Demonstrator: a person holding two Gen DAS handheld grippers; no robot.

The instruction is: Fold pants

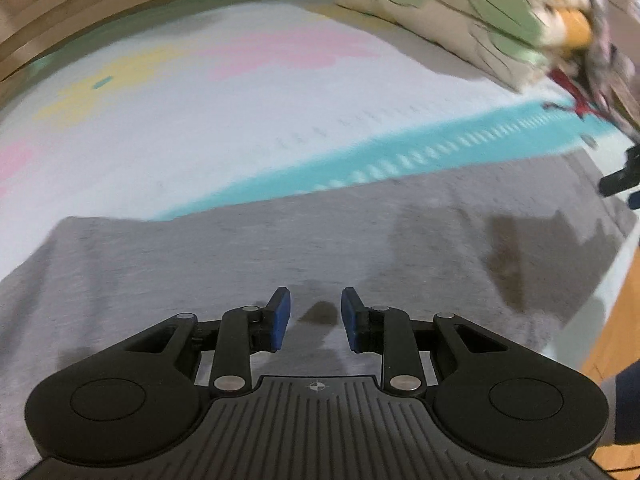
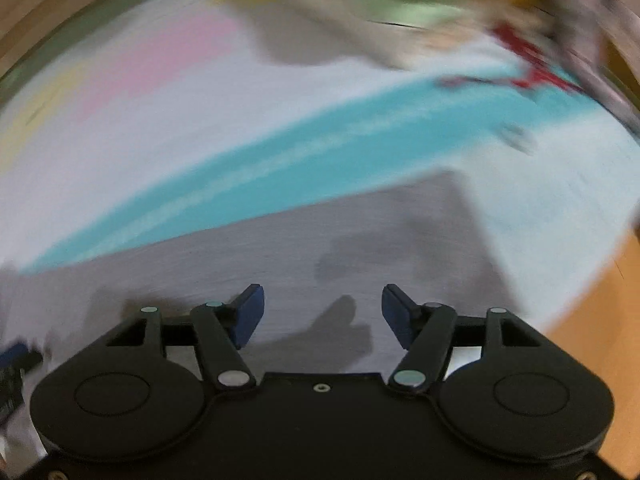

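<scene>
Grey pants (image 1: 280,248) lie flat on a pastel bed sheet (image 1: 200,120), spread across the lower half of the left wrist view. They also show in the blurred right wrist view (image 2: 320,248). My left gripper (image 1: 316,308) is open and empty just above the grey cloth. My right gripper (image 2: 322,306) is open wider and empty above the cloth near its right end. The right gripper's tips (image 1: 624,176) show at the right edge of the left wrist view. Part of the left gripper (image 2: 16,356) shows at the left edge of the right wrist view.
A teal stripe (image 1: 400,160) crosses the sheet behind the pants. A cream pillow with green leaves (image 1: 460,12) and bunched clothes with a red strap (image 1: 580,96) lie at the far right. A wooden headboard (image 1: 80,12) runs along the back. Wooden floor (image 2: 592,320) shows right.
</scene>
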